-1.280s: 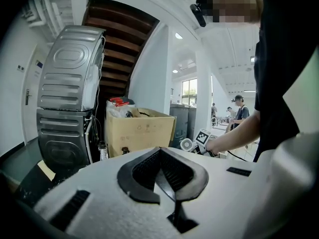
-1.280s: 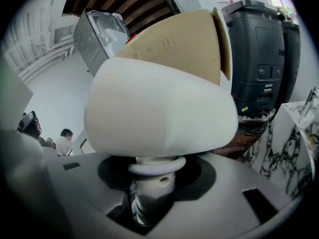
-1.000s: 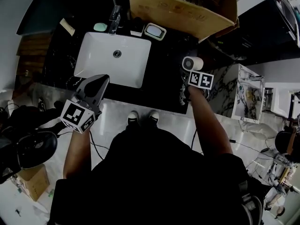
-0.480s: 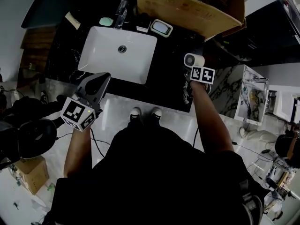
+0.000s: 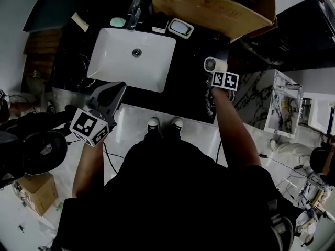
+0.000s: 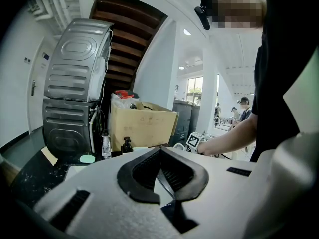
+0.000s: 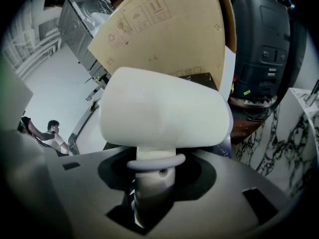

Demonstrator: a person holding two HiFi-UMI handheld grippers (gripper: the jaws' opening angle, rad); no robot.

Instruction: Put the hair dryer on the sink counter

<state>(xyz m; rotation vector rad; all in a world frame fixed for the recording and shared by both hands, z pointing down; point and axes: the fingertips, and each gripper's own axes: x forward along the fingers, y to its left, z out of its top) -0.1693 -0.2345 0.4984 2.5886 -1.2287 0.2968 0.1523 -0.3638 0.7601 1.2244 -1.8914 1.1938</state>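
Your hair dryer (image 5: 214, 65) is right of the sink (image 5: 118, 67), over the counter (image 5: 186, 90); box (image 5: 209, 7) behind it, faucet (image 5: 134, 12) behind the sink.

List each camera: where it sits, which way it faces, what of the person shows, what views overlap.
Head view: on the person's head, facing steeply down at the white rectangular sink basin; both arms, shoes, left tongs and right tongs show.
Left gripper view: rides the shut, empty left tongs, facing toward the brown cardboard box; the right arm shows.
Right gripper view: rides the right tongs, facing the white hair dryer gripped by its handle.
Shared: all three show the box.
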